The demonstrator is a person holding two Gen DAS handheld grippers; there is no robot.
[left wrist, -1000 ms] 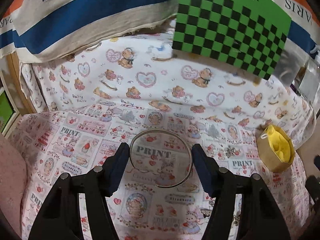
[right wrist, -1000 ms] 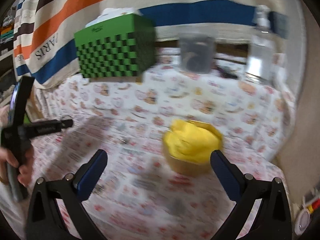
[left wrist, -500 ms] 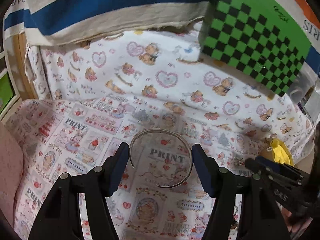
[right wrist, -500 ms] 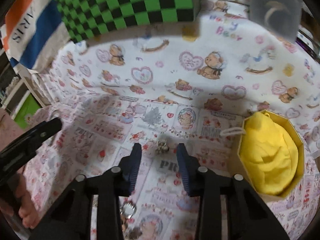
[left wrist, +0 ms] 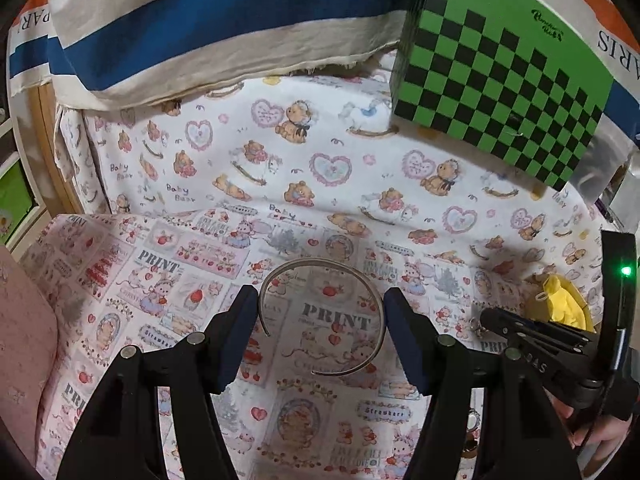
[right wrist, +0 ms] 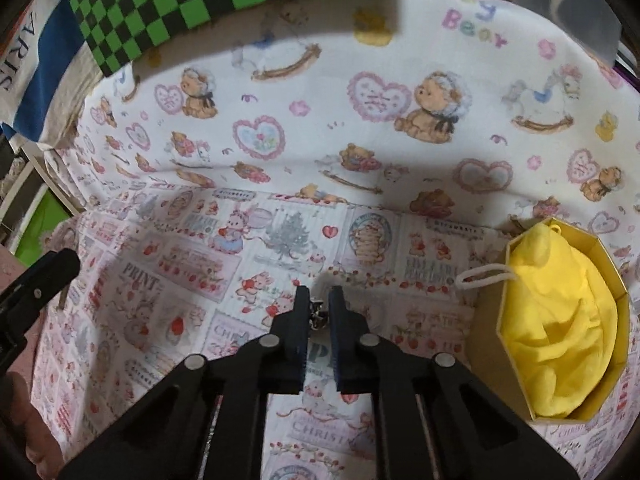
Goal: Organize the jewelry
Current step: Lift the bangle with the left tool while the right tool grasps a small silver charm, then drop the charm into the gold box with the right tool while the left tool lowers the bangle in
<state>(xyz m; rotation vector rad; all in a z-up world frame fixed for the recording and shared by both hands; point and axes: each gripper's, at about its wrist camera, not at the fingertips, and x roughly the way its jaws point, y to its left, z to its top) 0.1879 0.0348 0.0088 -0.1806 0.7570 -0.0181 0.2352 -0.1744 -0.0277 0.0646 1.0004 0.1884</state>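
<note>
A thin silver open bangle (left wrist: 372,292) lies flat on the printed cloth between the blue pads of my left gripper (left wrist: 320,316), which is open around it with the pads close to its sides. My right gripper (right wrist: 319,312) is nearly shut around a small silver charm (right wrist: 318,314) on the cloth; it also shows in the left wrist view (left wrist: 532,332). A gold octagonal box (right wrist: 486,344) lined with yellow cloth (right wrist: 556,320) stands to the right of the right gripper; it also shows in the left wrist view (left wrist: 534,304).
A green and black checkered box (left wrist: 504,60) stands at the back. A striped cloth (left wrist: 200,28) hangs behind. Small jewelry pieces (left wrist: 472,432) lie near the front right. A clear container (right wrist: 568,4) stands at the back right.
The right gripper moved down and forward and closed from wide open to nearly shut around the small charm. The left gripper stayed open around the bangle, shifting slightly.
</note>
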